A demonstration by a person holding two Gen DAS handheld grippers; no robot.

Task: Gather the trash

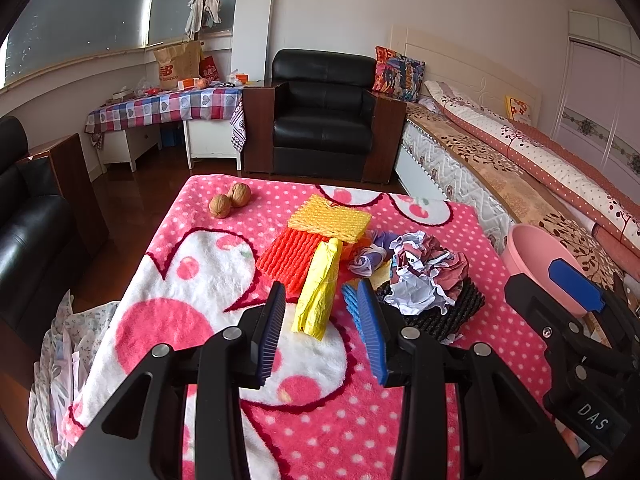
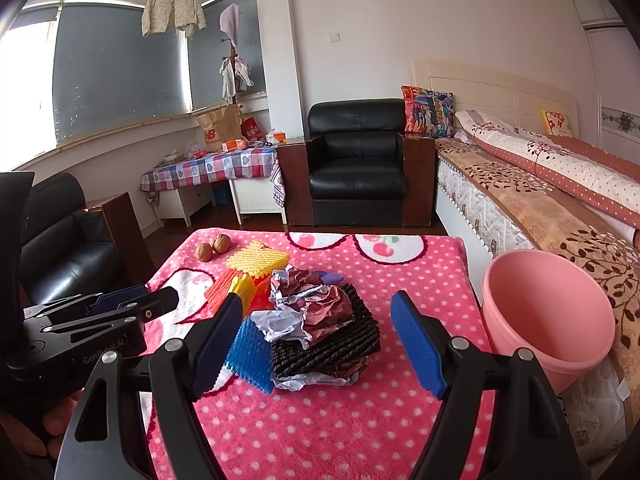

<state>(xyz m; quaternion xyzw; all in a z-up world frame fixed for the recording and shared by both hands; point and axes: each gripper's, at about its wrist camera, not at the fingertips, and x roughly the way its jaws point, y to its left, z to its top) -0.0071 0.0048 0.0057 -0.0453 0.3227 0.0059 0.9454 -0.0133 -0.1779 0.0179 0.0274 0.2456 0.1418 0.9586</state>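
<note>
Hovering wide open, the right gripper point(image 2: 320, 344) frames the crumpled paper wad point(image 2: 310, 308) sitting on a black foam net point(image 2: 340, 344). The left gripper point(image 1: 324, 332) is also open, narrower, its fingers either side of the yellow wrapper point(image 1: 318, 292). All the trash lies heaped mid-blanket point(image 2: 340, 420), with the pink bin point(image 2: 548, 320) just off its right edge. Best take the top wad first: lower over it, close gently, lift straight up. Whether the blue net point(image 2: 250, 346) is tucked under the pile is hard to tell, so expect snagging.
</note>
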